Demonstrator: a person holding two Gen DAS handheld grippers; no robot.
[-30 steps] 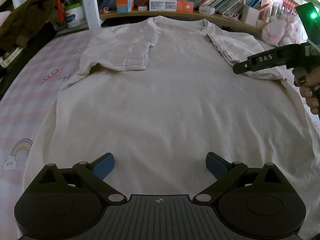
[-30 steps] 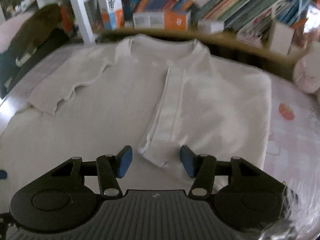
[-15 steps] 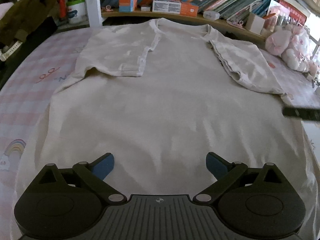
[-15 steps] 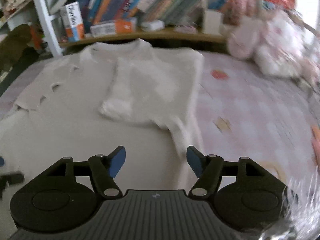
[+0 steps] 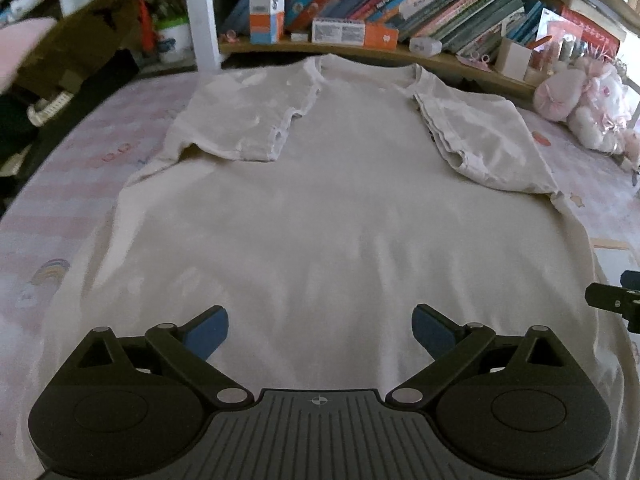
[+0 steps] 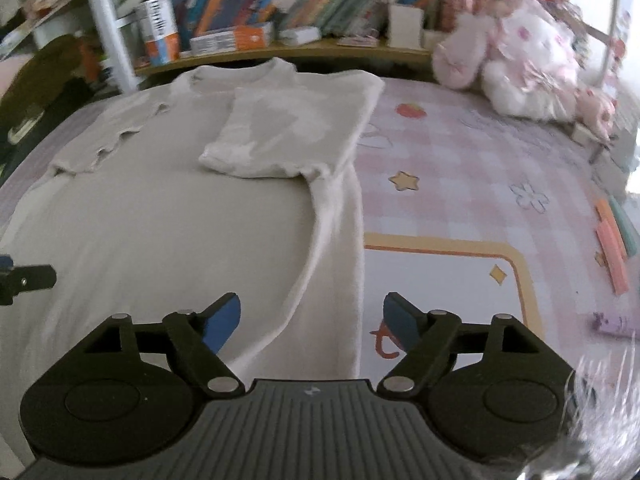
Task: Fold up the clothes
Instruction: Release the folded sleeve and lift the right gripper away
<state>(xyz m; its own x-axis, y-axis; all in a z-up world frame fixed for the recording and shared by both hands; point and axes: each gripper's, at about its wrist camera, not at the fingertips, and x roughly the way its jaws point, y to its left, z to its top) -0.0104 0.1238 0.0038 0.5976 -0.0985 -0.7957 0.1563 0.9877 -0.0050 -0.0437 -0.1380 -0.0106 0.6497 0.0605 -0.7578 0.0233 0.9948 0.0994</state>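
You have the T-shirt (image 5: 320,208) spread flat on the bed sheet (image 6: 460,168), collar toward the bookshelf (image 5: 360,46) behind it, both sleeves folded inward onto the body. Your left gripper (image 5: 320,326) hovers over its lower middle; your right gripper (image 6: 312,318) hangs over its right side edge. The plush toys (image 6: 516,60) sit at the far right.

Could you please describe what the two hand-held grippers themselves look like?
Both match: the left hand-held gripper and right hand-held gripper have black linkage arms with silver pivot pins, blue finger pads, round black side housings and a ribbed grey centre plate.
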